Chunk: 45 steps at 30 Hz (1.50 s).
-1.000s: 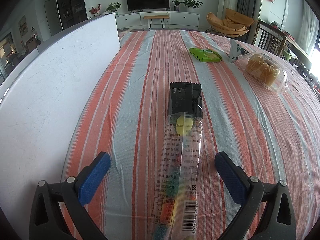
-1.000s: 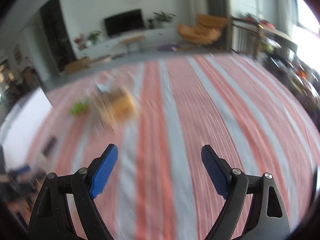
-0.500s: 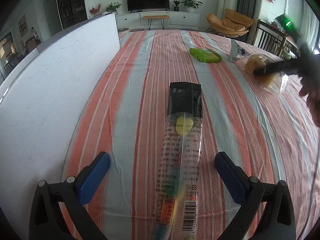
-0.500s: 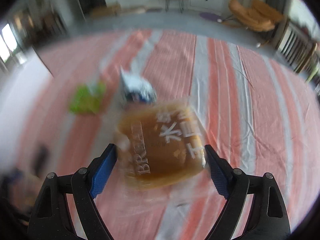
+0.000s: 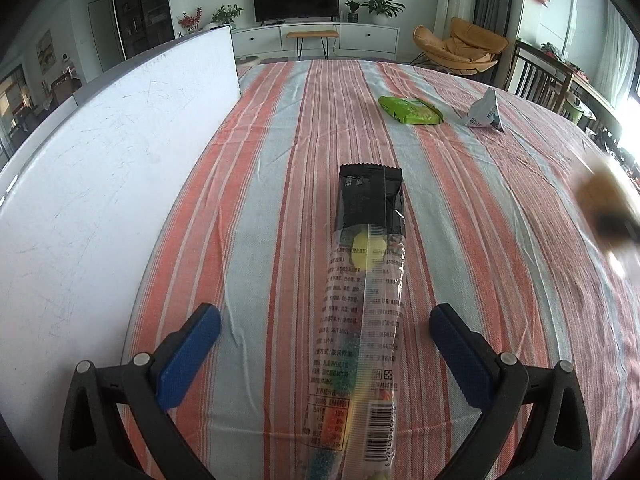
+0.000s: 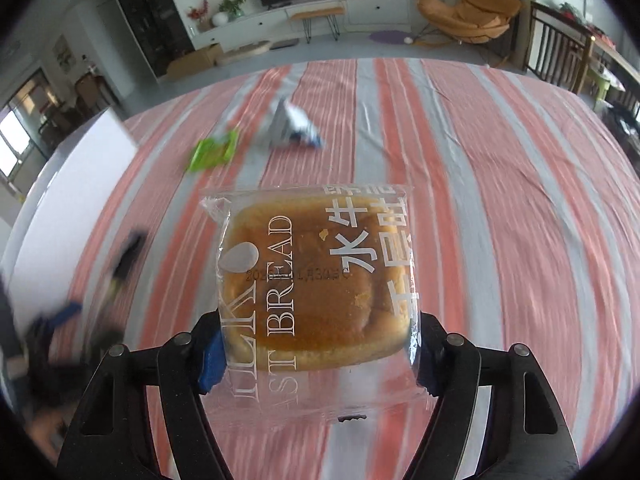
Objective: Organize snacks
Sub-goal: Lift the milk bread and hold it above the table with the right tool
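The striped bench [image 6: 500,168] carried the snacks. The bread pack [image 6: 320,280] sat square in the right tool [image 6: 316,352], jaws just closing on its sides. The long candy pack [image 5: 368,304] pointed straight ahead between the wide left tool [image 5: 324,344].

Orange-and-grey striped tablecloth [image 5: 280,184], green packet [image 5: 410,110], golden-brown bread [image 6: 320,284] (white lettering)

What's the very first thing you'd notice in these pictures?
A big golden bread in a clear bag, filling the right claw, whose jaws have just been closing and now press its sides. Next, the long candy pack lying on the striped cloth between the open left claw.
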{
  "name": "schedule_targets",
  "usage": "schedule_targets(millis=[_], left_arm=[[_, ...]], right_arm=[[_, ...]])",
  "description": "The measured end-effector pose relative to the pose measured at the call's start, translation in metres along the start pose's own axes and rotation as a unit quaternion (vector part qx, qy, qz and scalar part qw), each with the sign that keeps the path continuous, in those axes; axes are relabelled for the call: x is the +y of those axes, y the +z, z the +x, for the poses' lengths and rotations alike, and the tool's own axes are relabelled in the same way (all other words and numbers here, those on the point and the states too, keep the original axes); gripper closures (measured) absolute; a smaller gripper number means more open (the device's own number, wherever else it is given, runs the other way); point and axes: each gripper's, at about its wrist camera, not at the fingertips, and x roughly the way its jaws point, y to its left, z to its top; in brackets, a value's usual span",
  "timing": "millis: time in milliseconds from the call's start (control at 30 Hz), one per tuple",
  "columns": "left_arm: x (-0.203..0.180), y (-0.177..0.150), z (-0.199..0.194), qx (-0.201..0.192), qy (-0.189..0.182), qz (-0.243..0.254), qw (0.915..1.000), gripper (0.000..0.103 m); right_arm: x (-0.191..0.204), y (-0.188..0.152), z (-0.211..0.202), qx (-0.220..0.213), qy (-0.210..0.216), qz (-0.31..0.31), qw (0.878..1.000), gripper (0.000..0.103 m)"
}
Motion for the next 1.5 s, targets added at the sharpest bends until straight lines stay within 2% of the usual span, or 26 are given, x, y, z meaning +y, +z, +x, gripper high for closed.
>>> schedule_targets(millis=[133, 200, 300, 433, 1500], left_arm=[[0.0, 0.0, 0.0, 0.0, 0.0, 0.0, 1.0, 0.0], [0.0, 0.0, 0.0, 0.0, 0.0, 0.0, 1.0, 0.0], [0.0, 0.0, 0.0, 0.0, 0.0, 0.0, 1.0, 0.0], [0.0, 0.0, 0.0, 0.0, 0.0, -0.001, 1.0, 0.0], [-0.001, 0.0, 0.0, 0.0, 0.0, -0.002, 1.0, 0.0]], right_arm=[[0.006, -0.047, -0.015, -0.004, -0.018, -0.001, 1.0, 0.027], [0.007, -0.055, -0.007, 0.002, -0.033, -0.012, 0.999, 0.025], [0.015, -0.058, 0.0, -0.014, -0.058, -0.037, 0.998, 0.022], [0.018, -0.068, 0.002, -0.031, -0.066, -0.035, 0.997, 0.01], [0.017, -0.071, 0.001, -0.034, -0.064, -0.035, 0.997, 0.01]])
